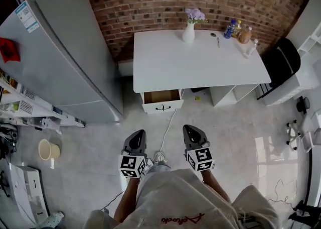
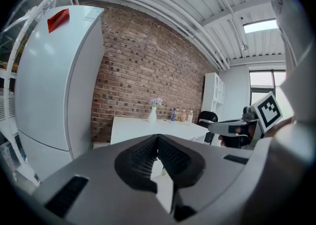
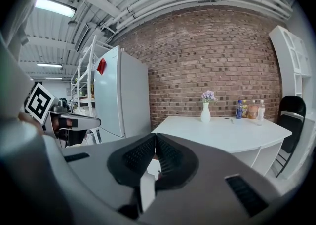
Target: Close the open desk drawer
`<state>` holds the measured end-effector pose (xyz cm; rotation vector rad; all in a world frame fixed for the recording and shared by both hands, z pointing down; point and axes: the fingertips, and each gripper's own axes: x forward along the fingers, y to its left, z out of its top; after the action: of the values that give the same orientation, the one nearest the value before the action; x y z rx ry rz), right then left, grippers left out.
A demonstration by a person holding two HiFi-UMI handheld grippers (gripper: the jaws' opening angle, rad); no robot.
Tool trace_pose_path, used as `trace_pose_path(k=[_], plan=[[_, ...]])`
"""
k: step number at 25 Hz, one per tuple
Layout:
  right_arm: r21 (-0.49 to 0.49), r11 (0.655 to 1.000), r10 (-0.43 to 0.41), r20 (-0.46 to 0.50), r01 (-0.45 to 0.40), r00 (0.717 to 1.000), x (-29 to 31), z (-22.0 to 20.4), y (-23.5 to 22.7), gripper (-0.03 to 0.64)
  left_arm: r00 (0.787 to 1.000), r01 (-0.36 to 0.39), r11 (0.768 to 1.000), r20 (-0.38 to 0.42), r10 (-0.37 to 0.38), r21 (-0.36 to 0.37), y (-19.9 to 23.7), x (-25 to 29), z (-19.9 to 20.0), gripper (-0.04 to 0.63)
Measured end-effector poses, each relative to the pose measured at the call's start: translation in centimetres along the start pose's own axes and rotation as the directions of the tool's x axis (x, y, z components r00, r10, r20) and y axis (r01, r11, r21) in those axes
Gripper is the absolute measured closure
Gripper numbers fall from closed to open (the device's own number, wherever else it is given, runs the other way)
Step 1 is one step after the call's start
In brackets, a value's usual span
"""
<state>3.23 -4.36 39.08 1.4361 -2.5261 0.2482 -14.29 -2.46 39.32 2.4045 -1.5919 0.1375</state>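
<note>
pale clothing on the person's body (image 1: 185, 198) fills the bottom of the head view. just ahead of it the left gripper (image 1: 138, 135) and the right gripper (image 1: 190, 130) hang side by side over the grey floor, noses aimed at the desk. each gripper's own view shows its ribbed black pads pressed together with nothing between them, so both claws are clenched and empty.

the open white desk drawer (image 1: 161, 97) juts from the left end of the white rectangular desk (image 1: 200, 67), beside the tall grey fridge (image 1: 70, 57) and well apart from both grippers. its brown wooden inside looks bare, and a small dark handle (image 1: 163, 107) sits at the middle of the front panel.

an empty drawer like this should be light and rigid, and should slide straight in on its runners with little effort. no grasp seems needed: a clenched nose set flat on the front panel, close to the handle, would push it home. pressing near a corner could skew it and make it bind. the painted front may be slick, so contact ought to be square. a hard shove might rattle the white vase of purple flowers (image 1: 188, 33) on top.
</note>
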Motion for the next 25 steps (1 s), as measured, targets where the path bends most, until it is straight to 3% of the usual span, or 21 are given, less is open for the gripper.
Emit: trace_pose_path(k=[6,13,25], plan=[[-0.004,1.0,-0.028,0.001,0.028,1.0,4.1,1.5,-0.3,0.598,0.999,0.033,0.999,-0.01,-0.033,0.008,3.7,3.1,1.1,0.583],[0.021,0.998,-0.05,-0.047,0.051,0.998,4.5,-0.3,-1.4,0.598,0.998,0.057,0.998,-0.037,-0.056,0.005,4.1,5.0,0.4,0.583],[0.022,0.999,0.035,-0.054,-0.033,0.998,5.9,-0.4,-4.4,0.598,0.997,-0.013,1.0,-0.082,0.011,-0.014,2.2,7.0,-1.1,0.583]])
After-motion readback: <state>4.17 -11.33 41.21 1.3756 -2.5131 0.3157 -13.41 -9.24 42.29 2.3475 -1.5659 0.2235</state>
